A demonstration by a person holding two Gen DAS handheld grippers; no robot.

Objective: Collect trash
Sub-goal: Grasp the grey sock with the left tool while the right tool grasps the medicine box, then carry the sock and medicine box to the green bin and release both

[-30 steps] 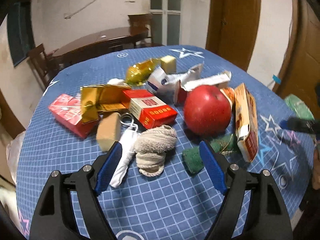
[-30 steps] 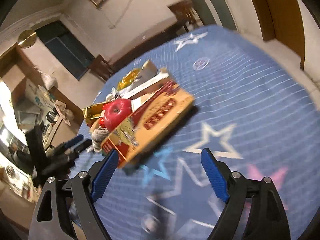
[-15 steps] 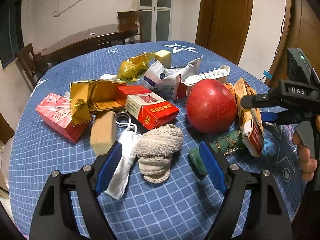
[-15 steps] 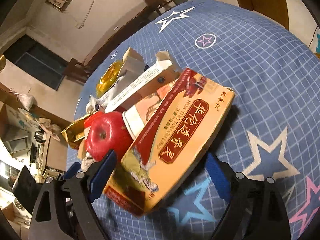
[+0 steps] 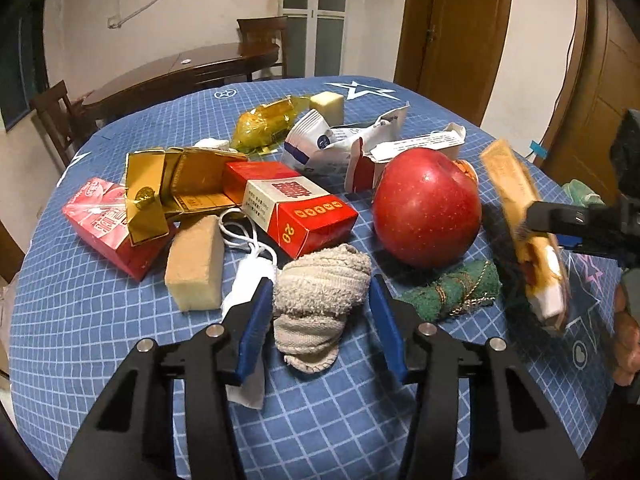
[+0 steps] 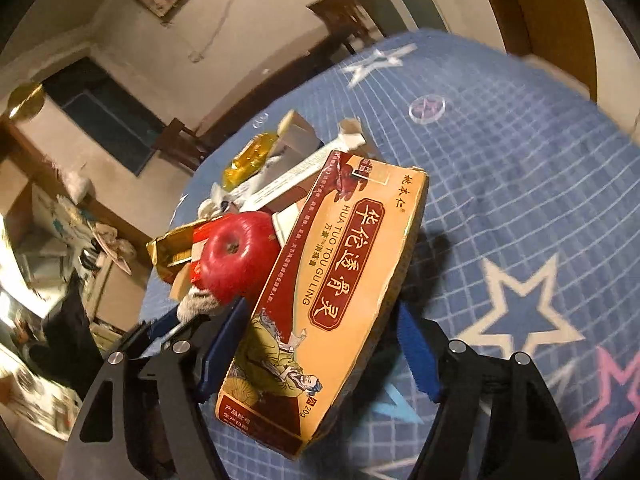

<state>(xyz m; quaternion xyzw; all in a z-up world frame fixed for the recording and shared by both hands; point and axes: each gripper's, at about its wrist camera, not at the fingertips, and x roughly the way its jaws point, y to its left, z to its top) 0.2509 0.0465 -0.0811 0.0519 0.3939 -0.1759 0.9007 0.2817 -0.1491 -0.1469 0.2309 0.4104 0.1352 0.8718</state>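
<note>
grip advice: seat both pads squarely before lifting, so neither item slips. left gripper [image 5: 318, 322] jaws closing around the rolled beige cloth [image 5: 320, 292], which sits between them near the table [image 5: 120, 340] edge, pads not yet pressing. right gripper [image 6: 320, 354] closing astride the orange medicine box [image 6: 332, 292], leaning by the apple [image 6: 236, 256].
</note>
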